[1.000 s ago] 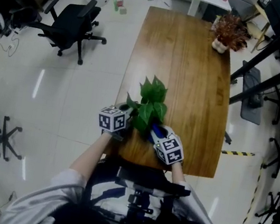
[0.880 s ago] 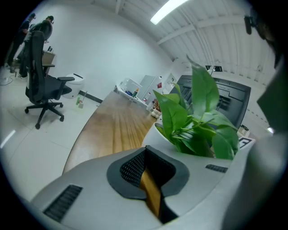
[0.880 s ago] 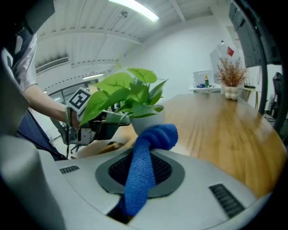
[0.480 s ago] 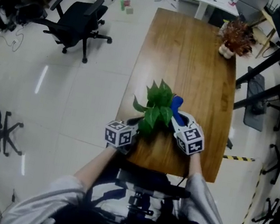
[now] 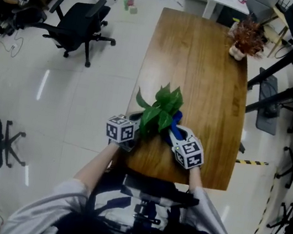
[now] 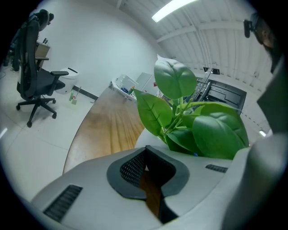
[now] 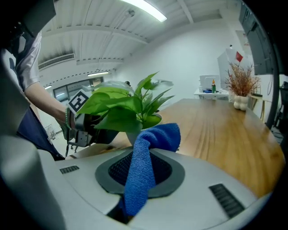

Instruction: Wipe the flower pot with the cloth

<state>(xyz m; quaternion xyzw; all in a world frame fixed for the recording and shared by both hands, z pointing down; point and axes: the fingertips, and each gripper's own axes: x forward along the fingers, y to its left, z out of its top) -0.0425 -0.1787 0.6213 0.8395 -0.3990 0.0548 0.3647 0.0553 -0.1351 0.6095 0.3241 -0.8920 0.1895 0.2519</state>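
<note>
As the head view looks down, the flower pot (image 5: pixel 156 120) stands near the table's (image 5: pixel 202 56) near edge, between the left gripper (image 5: pixel 134 133) and the right gripper (image 5: pixel 174 135).

Left gripper view: the jaws meet at their tips, empty, just short of the pot (image 6: pixel 150 140).

Right gripper view: the jaws clamp the blue cloth (image 7: pixel 144 157), whose free end is bunched against the pot (image 7: pixel 131 134).

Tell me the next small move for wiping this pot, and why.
Probably press the blue cloth against the flower pot and rub its side: the right hand-held gripper clamps the cloth, its bunched end beside the pot, while the left hand-held gripper pinches the rim.
</note>
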